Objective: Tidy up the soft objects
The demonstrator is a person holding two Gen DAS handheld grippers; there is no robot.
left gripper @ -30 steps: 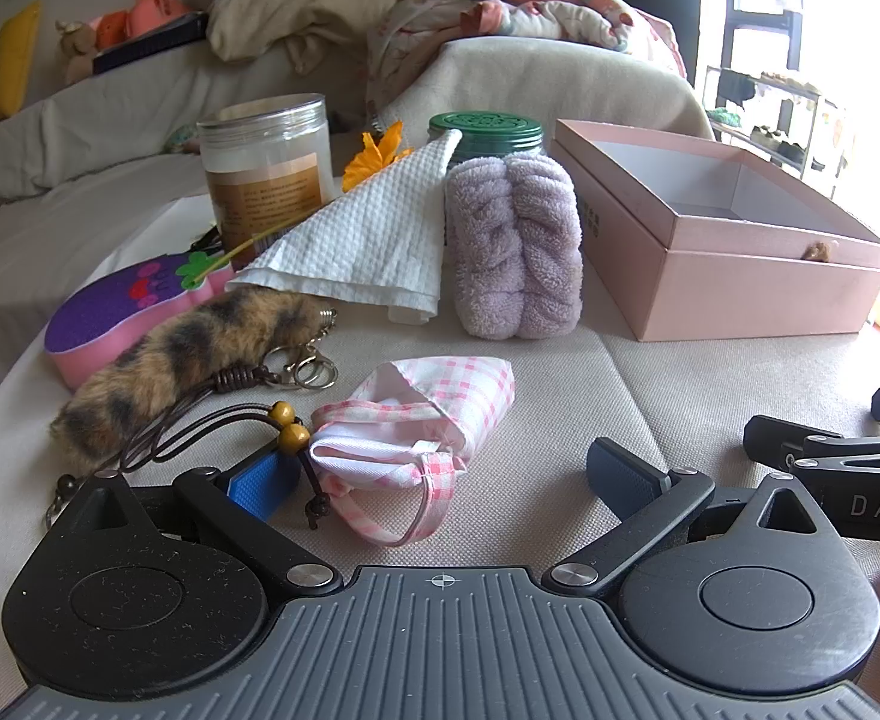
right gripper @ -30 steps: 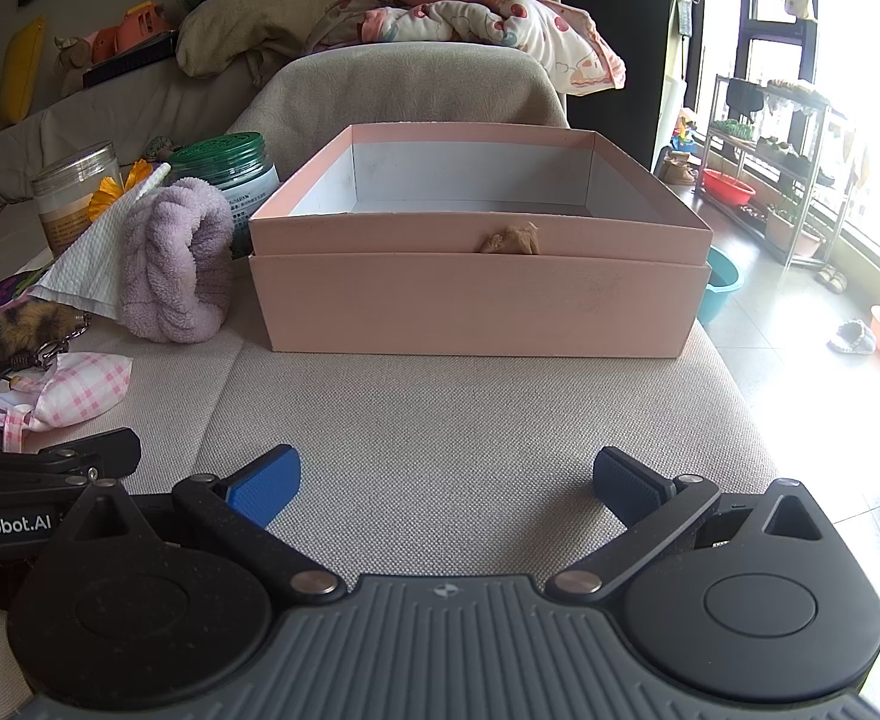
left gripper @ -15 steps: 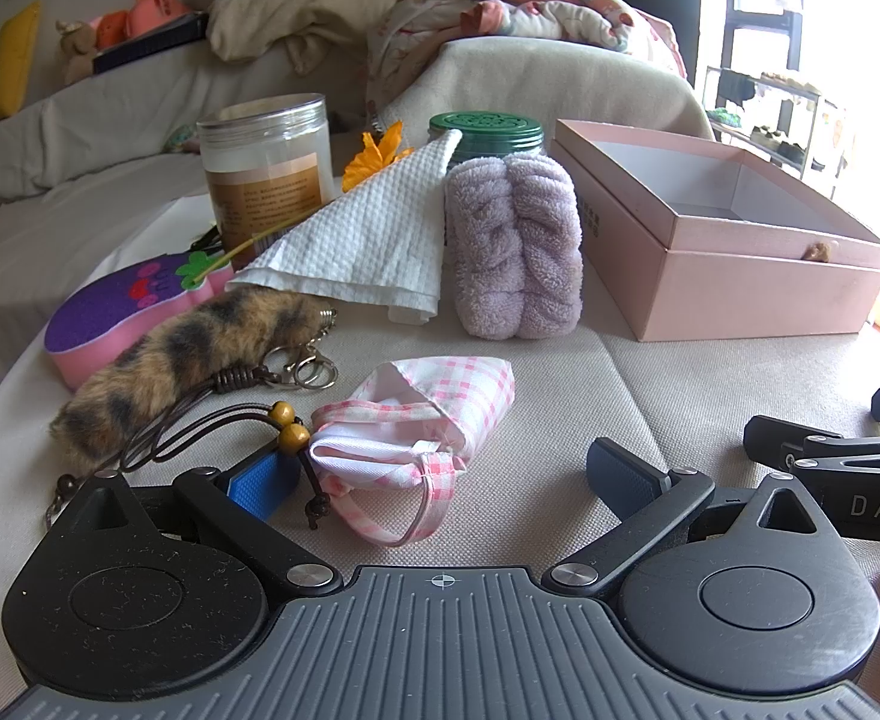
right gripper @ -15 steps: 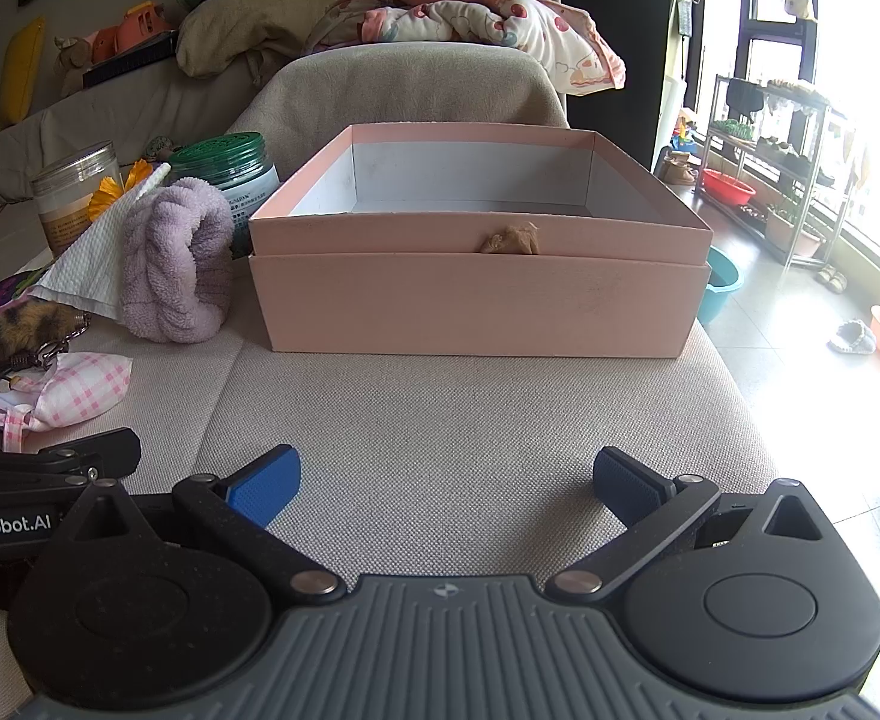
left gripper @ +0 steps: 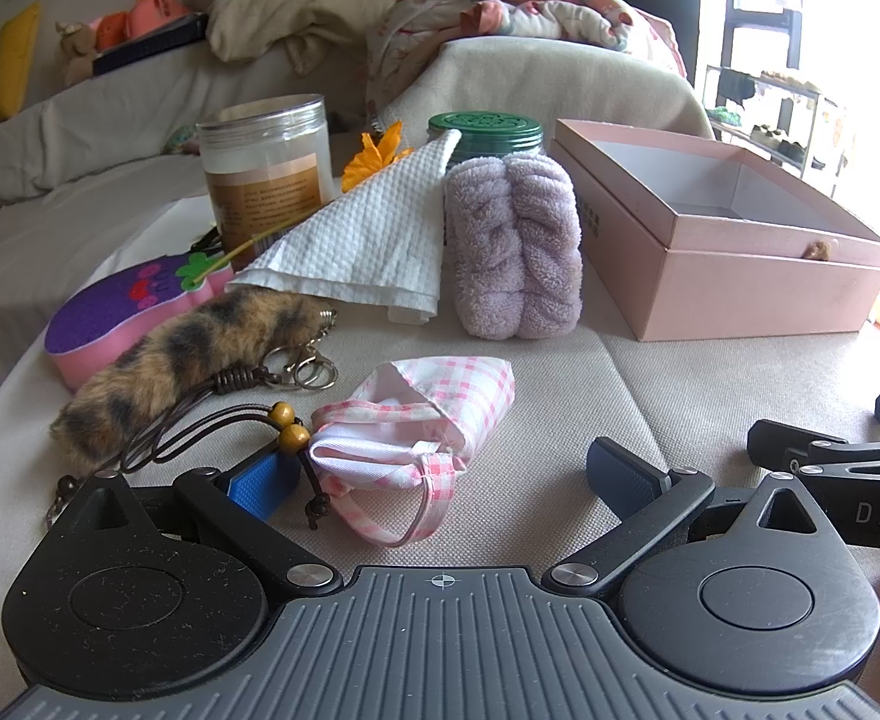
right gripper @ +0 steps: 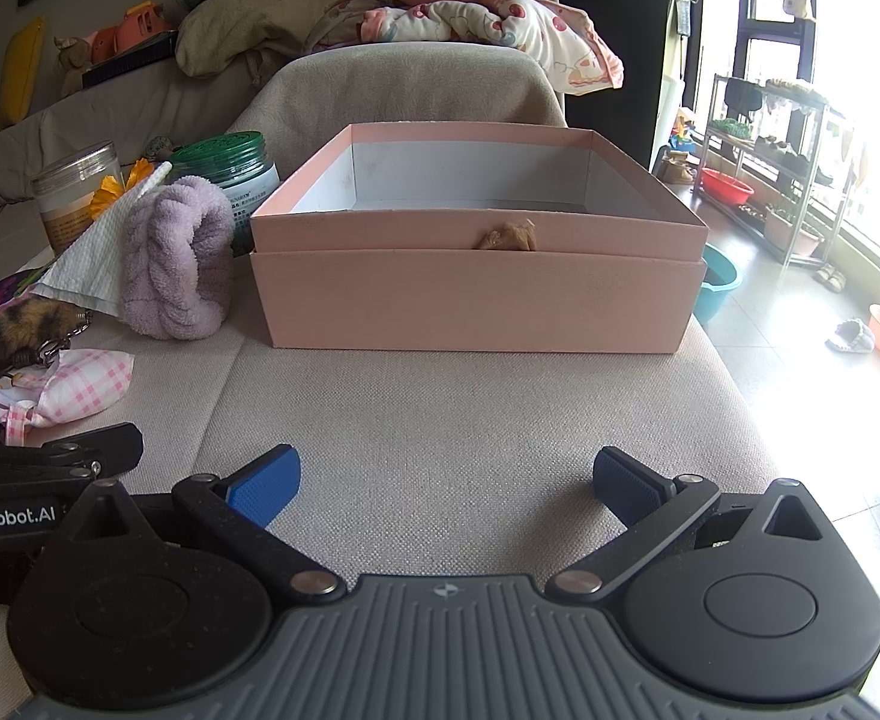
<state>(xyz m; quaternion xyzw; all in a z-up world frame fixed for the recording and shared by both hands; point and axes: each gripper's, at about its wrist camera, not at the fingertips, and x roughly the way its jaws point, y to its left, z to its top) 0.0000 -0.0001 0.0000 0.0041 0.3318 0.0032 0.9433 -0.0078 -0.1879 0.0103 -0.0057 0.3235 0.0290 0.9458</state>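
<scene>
The left gripper (left gripper: 440,474) rests low on the cloth (left gripper: 650,396) with its jaws wide open and nothing between them; the right gripper (right gripper: 443,480) is also wide open and empty, facing the box (right gripper: 476,294). The step in hand seems to be the first pick, and the pouch (left gripper: 434,414) is the nearest soft thing: it lies just ahead of the left jaws, nearer to the left finger. To do it well, I would push forward a little and close on the body of the pouch, not on its thin loop, and keep clear of the cord (left gripper: 200,420) with beads that lies across the left finger. The pouch is pink and white checked fabric, flat and limp, its mouth open toward the jaws.
</scene>
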